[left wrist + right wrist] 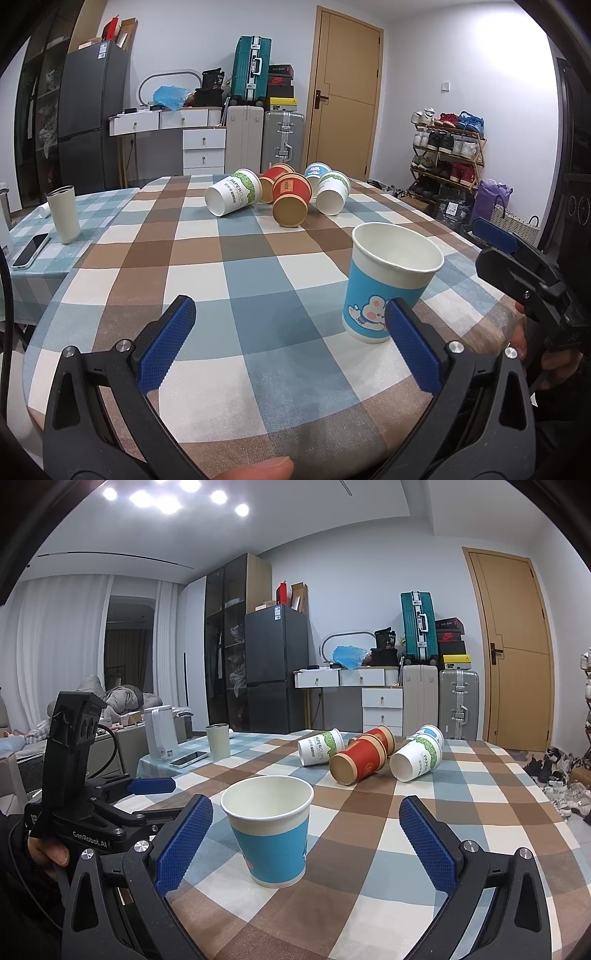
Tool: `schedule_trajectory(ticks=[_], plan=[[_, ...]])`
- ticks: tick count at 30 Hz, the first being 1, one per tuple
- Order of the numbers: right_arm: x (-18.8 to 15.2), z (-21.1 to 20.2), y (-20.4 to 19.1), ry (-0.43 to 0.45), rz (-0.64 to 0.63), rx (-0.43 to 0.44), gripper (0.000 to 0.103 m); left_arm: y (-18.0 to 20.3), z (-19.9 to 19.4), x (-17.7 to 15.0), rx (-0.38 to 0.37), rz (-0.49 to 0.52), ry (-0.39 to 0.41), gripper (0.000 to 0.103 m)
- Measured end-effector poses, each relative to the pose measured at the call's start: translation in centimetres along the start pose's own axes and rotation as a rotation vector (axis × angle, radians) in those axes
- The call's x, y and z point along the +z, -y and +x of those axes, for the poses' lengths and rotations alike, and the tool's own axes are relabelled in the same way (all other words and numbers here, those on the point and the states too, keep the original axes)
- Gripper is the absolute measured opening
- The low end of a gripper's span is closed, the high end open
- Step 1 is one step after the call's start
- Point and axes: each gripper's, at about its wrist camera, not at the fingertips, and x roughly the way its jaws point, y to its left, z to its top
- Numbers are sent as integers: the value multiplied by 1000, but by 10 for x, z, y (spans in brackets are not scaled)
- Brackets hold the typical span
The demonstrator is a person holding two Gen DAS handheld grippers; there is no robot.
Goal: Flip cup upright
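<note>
Blue paper cup with a cartoon print (271,836) stands upright, mouth up, on the near part of the checked tablecloth (369,849), free of both tools. Left gripper (291,332) and right gripper (306,834) have their jaws spread wide, holding nothing. That cup looks done; the next move would likely be reaching for one of the tipped paper cups (291,201) clustered further back.

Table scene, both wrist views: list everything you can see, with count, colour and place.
Blue cartoon paper cup: one, upright, near table edge.
Tipped paper cups: five on their sides, two red, two white-green, one white-blue, far centre.
Checked tablecloth: one, brown, blue, white.
Cream tumbler: one, far left.
White phone: one, beside tumbler.
White kettle: one, behind phone.
Left gripper: open, empty.
Right gripper: open, straddling the blue cup.
</note>
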Motion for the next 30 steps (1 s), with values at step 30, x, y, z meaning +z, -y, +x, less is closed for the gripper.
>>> schedule_trajectory(ticks=[30], plan=[[-4,-1,-2,-5,-7,8,103,0,0,-1,-1,-1,1,102]])
